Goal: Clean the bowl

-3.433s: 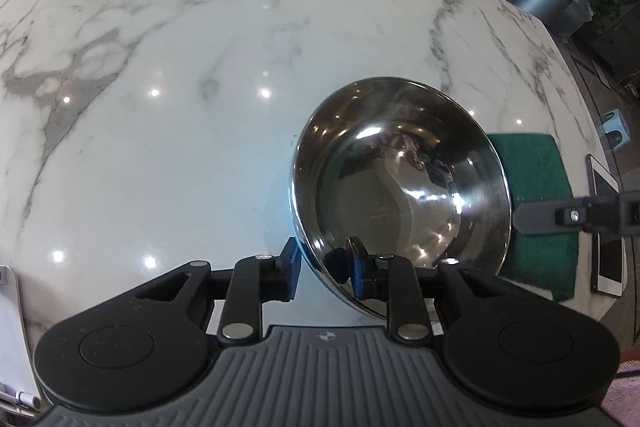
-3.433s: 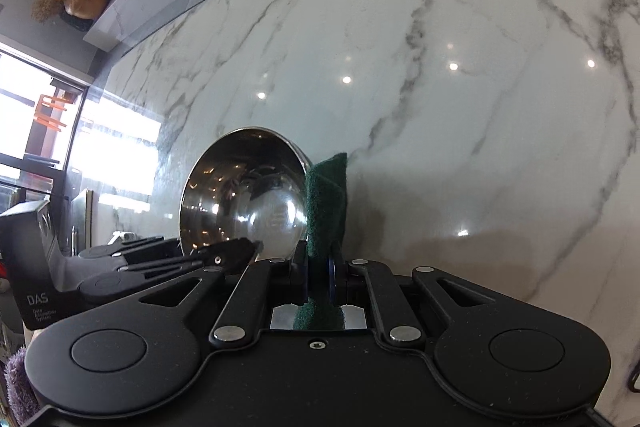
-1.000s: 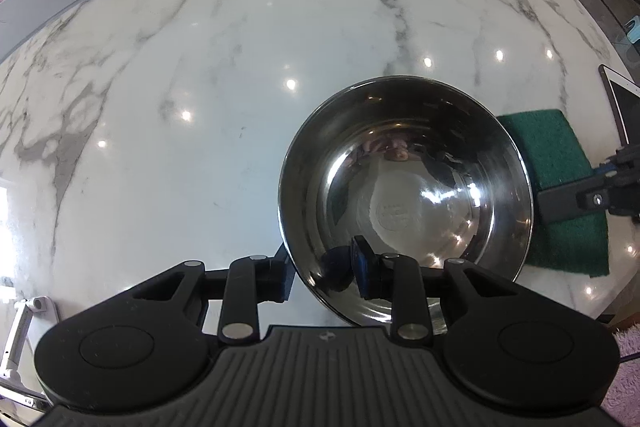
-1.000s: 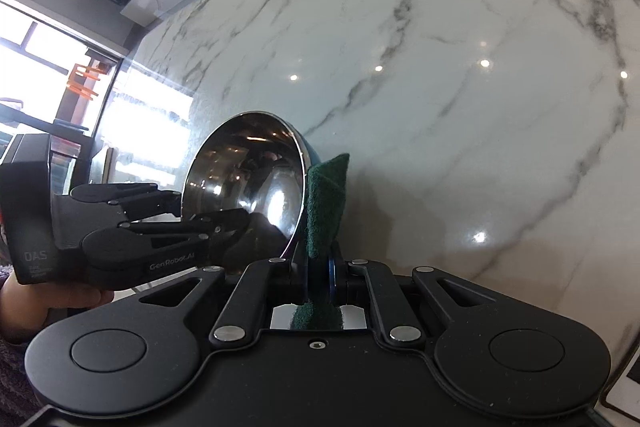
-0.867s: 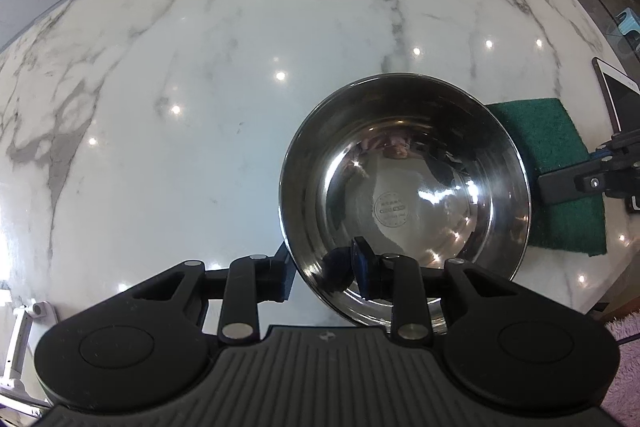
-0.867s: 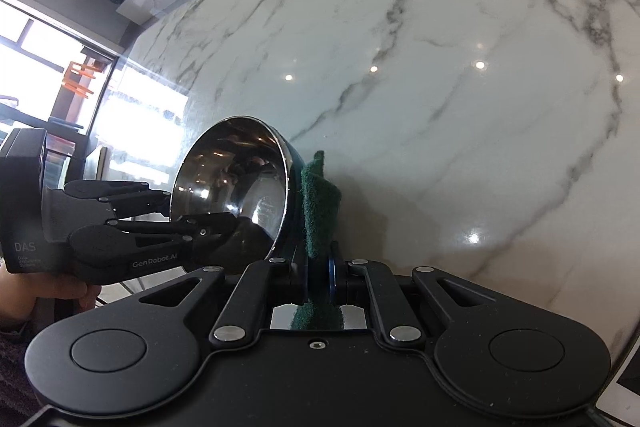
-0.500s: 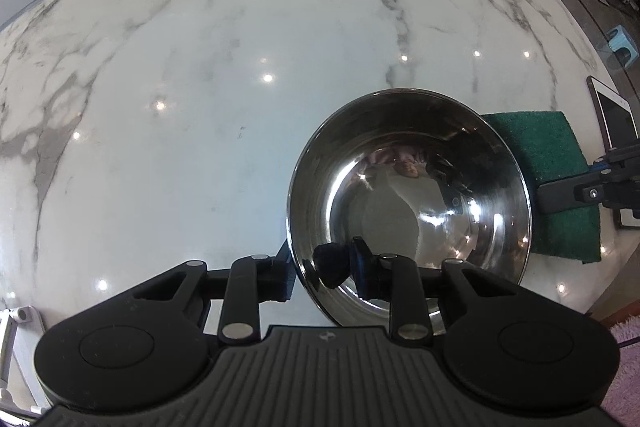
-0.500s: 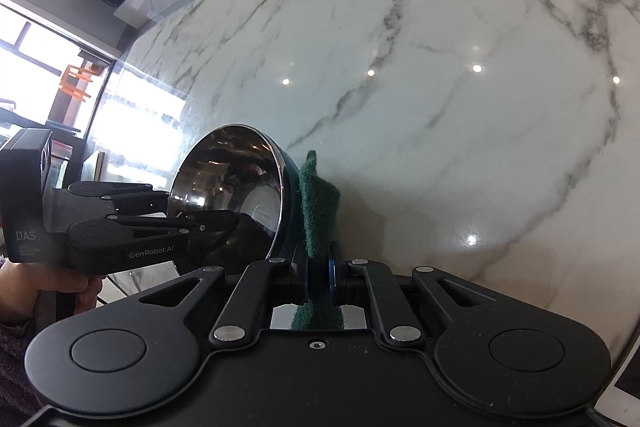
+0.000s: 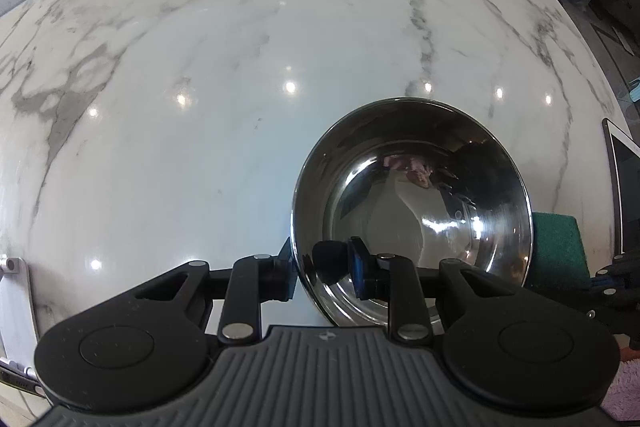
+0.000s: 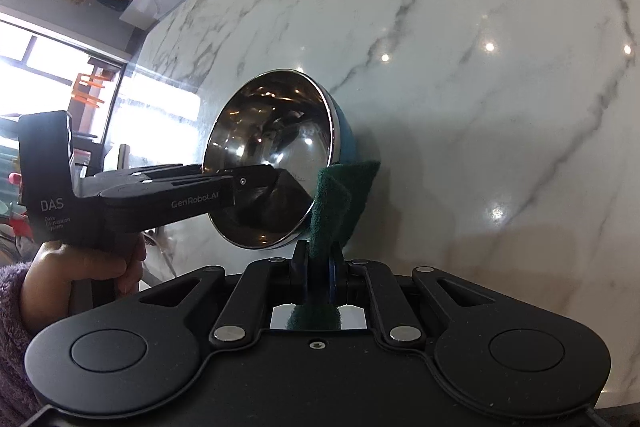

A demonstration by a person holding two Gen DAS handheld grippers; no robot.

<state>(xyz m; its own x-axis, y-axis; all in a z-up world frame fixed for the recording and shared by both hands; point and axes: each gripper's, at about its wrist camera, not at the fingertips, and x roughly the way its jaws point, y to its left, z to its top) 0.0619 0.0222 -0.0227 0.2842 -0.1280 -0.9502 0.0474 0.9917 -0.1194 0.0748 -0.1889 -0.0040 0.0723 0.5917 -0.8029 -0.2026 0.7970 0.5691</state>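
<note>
Bowl (image 9: 412, 203): steel, tilting on the counter (image 9: 200, 87) near its right edge, left claw (image 9: 324, 267) pinching its rim to steady it; right claw (image 10: 318, 277) clamping green scouring pad (image 10: 336, 203) against bowl's outside for scrubbing.

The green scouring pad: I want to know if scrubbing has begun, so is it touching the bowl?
Touching. In the right wrist view the scouring pad, pinched in the right gripper, presses against the bowl's blue outer wall by the rim.
</note>
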